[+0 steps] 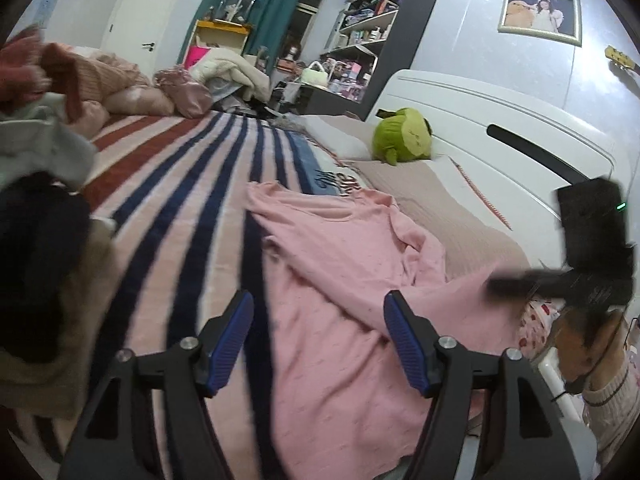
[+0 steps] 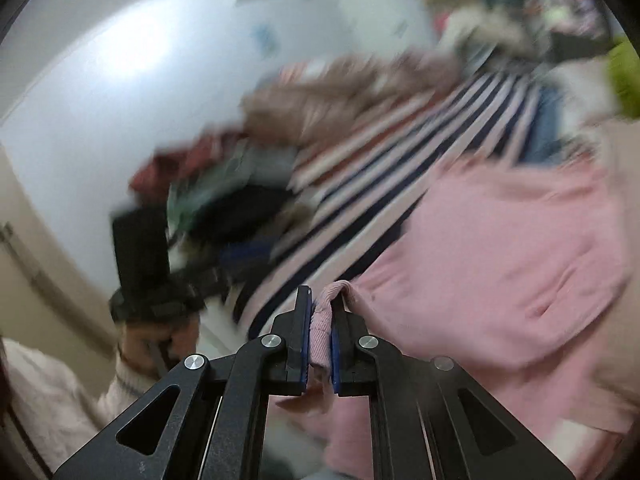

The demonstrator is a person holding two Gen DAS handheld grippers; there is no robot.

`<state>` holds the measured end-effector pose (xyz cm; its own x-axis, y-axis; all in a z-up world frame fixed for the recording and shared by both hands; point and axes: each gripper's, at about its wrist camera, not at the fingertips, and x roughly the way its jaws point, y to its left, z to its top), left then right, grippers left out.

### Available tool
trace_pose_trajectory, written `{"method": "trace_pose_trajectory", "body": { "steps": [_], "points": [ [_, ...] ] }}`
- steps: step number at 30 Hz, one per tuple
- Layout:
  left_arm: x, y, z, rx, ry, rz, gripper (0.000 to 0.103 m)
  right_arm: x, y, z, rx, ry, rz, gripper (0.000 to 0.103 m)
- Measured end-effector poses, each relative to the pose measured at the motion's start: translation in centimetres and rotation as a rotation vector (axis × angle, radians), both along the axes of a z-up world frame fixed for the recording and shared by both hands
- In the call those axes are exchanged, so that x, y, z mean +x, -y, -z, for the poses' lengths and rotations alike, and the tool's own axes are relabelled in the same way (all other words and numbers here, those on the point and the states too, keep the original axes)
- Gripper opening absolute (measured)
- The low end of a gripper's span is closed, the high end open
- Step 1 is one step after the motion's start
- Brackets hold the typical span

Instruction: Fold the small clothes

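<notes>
A pink knit garment lies spread and rumpled on the striped bed cover. My left gripper is open and empty, low over the garment's near part. My right gripper is shut on a bunched edge of the pink garment. The right gripper also shows blurred at the right edge of the left wrist view, at the garment's right side. The right wrist view is motion-blurred.
A pile of other clothes sits on the bed's left side. A green plush toy rests by the white headboard. Pillows and bedding lie at the far end. Shelves stand beyond.
</notes>
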<state>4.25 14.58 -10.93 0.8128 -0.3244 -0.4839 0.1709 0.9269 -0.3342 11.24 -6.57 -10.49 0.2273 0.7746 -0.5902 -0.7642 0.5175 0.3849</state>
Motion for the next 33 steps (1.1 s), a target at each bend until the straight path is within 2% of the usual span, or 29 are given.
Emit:
{"method": "trace_pose_trajectory", "body": {
  "steps": [2, 3, 5, 7, 9, 14, 17, 18, 19, 20, 21, 24, 27, 29, 30, 32, 33],
  "points": [
    [-0.6, -0.9, 0.1, 0.0, -0.001, -0.006, 0.065, 1.0, -2.8, 2.9, -0.087, -0.104, -0.079, 0.006],
    [-0.9, -1.3, 0.3, -0.002, -0.004, -0.003, 0.066, 1.6, -3.7, 4.1, -0.133, -0.141, -0.084, 0.006],
    [-1.0, -1.3, 0.5, -0.003, -0.007, 0.01, 0.066, 1.6, -3.9, 5.2, -0.191, -0.153, -0.058, 0.019],
    [-0.9, -0.9, 0.9, -0.008, -0.012, 0.039, 0.066, 1.2, -2.4, 4.3, -0.183, -0.119, -0.002, 0.046],
    [-0.7, -0.1, 1.2, -0.016, -0.017, 0.076, 0.066, 0.2, 0.2, 2.8, -0.147, -0.086, 0.041, 0.052],
    [1.4, 5.1, 3.1, -0.012, -0.043, 0.261, 0.067, -1.1, 8.2, 0.7, -0.096, -0.027, 0.244, 0.054],
    [3.3, 7.7, 5.1, 0.02, -0.117, 0.284, 0.066, -1.8, 12.8, 1.7, -0.046, -0.066, 0.332, 0.054],
    [3.9, 8.7, 5.9, 0.032, -0.137, 0.291, 0.062, -2.1, 13.8, 1.8, -0.04, -0.075, 0.348, 0.054],
    [4.1, 9.2, 6.3, 0.037, -0.146, 0.295, 0.057, -2.2, 14.5, 2.4, -0.036, -0.086, 0.364, 0.054],
    [4.4, 9.9, 6.8, 0.043, -0.161, 0.299, 0.038, -2.3, 15.1, 2.8, -0.032, -0.094, 0.375, 0.054],
    [4.5, 10.4, 7.1, 0.052, -0.177, 0.292, 0.015, -2.5, 15.8, 3.3, -0.025, -0.104, 0.386, 0.054],
    [4.2, 10.5, 6.5, 0.053, -0.159, 0.242, 0.012, -2.8, 17.7, 4.2, 0.003, -0.132, 0.41, 0.054],
    [2.5, 9.4, 3.3, 0.064, -0.042, 0.178, 0.011, -2.7, 18.1, 4.8, 0.009, -0.137, 0.422, 0.054],
    [1.1, 8.7, 1.0, 0.111, 0.022, 0.158, 0.011, -2.5, 18.8, 4.8, 0.01, -0.133, 0.425, 0.054],
    [0.4, 8.4, 0.2, 0.159, 0.04, 0.152, 0.012, -2.4, 18.9, 4.7, 0.01, -0.131, 0.425, 0.054],
    [0.2, 7.8, 0.2, 0.229, 0.034, 0.129, 0.012, -2.1, 19.0, 4.7, 0.002, -0.123, 0.425, 0.054],
    [0.4, 7.4, 1.2, 0.255, -0.017, 0.138, 0.012, -2.0, 18.8, 4.9, -0.004, -0.12, 0.425, 0.054]
  ]
}}
